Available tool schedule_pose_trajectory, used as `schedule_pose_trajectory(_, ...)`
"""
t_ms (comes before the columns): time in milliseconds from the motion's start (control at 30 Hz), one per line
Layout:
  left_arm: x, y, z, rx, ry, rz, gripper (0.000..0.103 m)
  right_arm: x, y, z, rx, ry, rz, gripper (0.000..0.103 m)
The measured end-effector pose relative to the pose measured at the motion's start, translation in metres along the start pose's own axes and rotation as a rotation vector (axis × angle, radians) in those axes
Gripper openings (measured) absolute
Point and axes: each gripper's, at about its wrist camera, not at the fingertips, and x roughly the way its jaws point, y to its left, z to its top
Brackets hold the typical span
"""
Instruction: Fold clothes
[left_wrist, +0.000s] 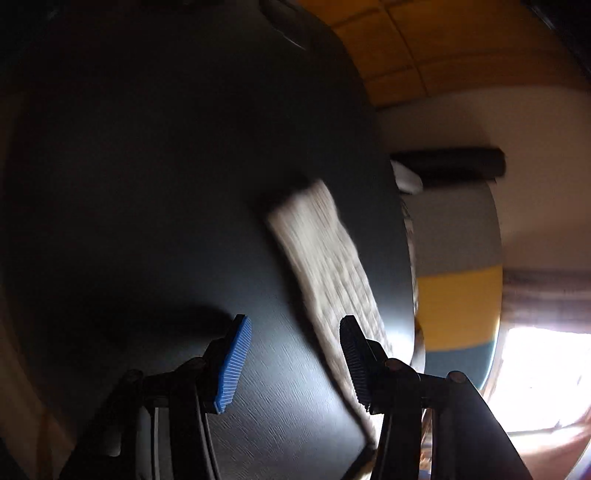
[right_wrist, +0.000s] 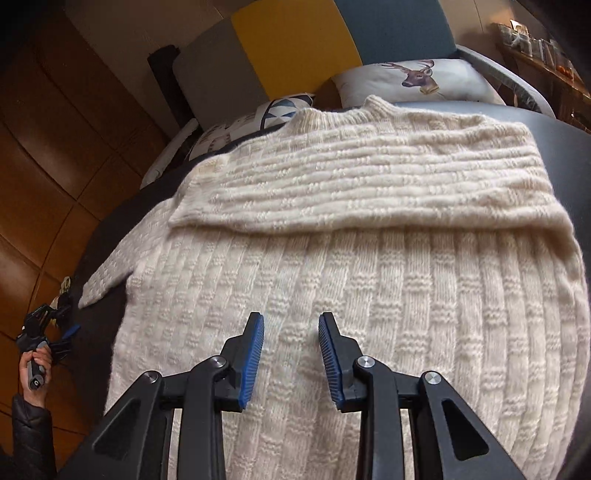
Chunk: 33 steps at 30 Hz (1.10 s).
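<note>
A cream knitted sweater (right_wrist: 369, 280) lies flat on the dark round table (right_wrist: 576, 155), one sleeve folded across its chest and the other sleeve (right_wrist: 118, 269) stretched out to the left. My right gripper (right_wrist: 291, 325) hovers open over the sweater's lower body, nothing between its fingers. In the left wrist view the outstretched sleeve (left_wrist: 325, 266) appears blurred on the table (left_wrist: 147, 184). My left gripper (left_wrist: 295, 328) is open just before the sleeve's cuff end, its right finger overlapping the cuff edge. From the right wrist view the left gripper (right_wrist: 64, 338) shows small at the table's left edge, held by a hand.
Behind the table is a sofa with grey, yellow and teal panels (right_wrist: 295, 48) and cushions, one with a deer print (right_wrist: 417, 79). Wooden wall panels (right_wrist: 55, 147) stand to the left. A bright window (left_wrist: 546, 373) glares in the left wrist view.
</note>
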Motion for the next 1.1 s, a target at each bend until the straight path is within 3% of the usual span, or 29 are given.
schedule_pose_trajectory(133, 0.008, -0.002, 0.021, -0.01, 0.003, 0.007, 0.05, 0.013, 0.015, 0.024, -0.04, 0.006, -0.038, 0.031)
schedule_pose_trajectory(400, 0.033, -0.027, 0.031, 0.013, -0.007, 0.042, 0.049, 0.043, 0.056, 0.097, -0.182, -0.001, -0.122, 0.031)
schedule_pose_trajectory(467, 0.039, -0.032, 0.032, 0.026, -0.012, 0.063, 0.038, 0.055, 0.058, 0.102, -0.195, 0.012, -0.14, 0.031)
schedule_pose_trajectory(533, 0.042, -0.032, 0.033, 0.027, -0.017, 0.093, 0.018, 0.068, 0.058, 0.106, -0.205, 0.028, -0.157, 0.031)
schedule_pose_trajectory(567, 0.043, -0.032, 0.034, 0.026, -0.019, 0.106, 0.015, 0.075, 0.059, 0.108, -0.21, 0.036, -0.165, 0.031)
schedule_pose_trajectory(600, 0.045, -0.039, 0.028, 0.039, -0.012, 0.098, 0.01, 0.081, 0.059, 0.11, -0.215, 0.044, -0.174, 0.031)
schedule_pose_trajectory(733, 0.055, -0.076, -0.001, 0.118, 0.033, 0.03, 0.009, 0.107, 0.06, 0.118, -0.235, 0.076, -0.208, 0.031)
schedule_pose_trajectory(1100, 0.081, -0.178, -0.083, 0.332, 0.157, -0.158, 0.009, 0.104, 0.054, 0.113, -0.221, 0.042, -0.178, 0.032)
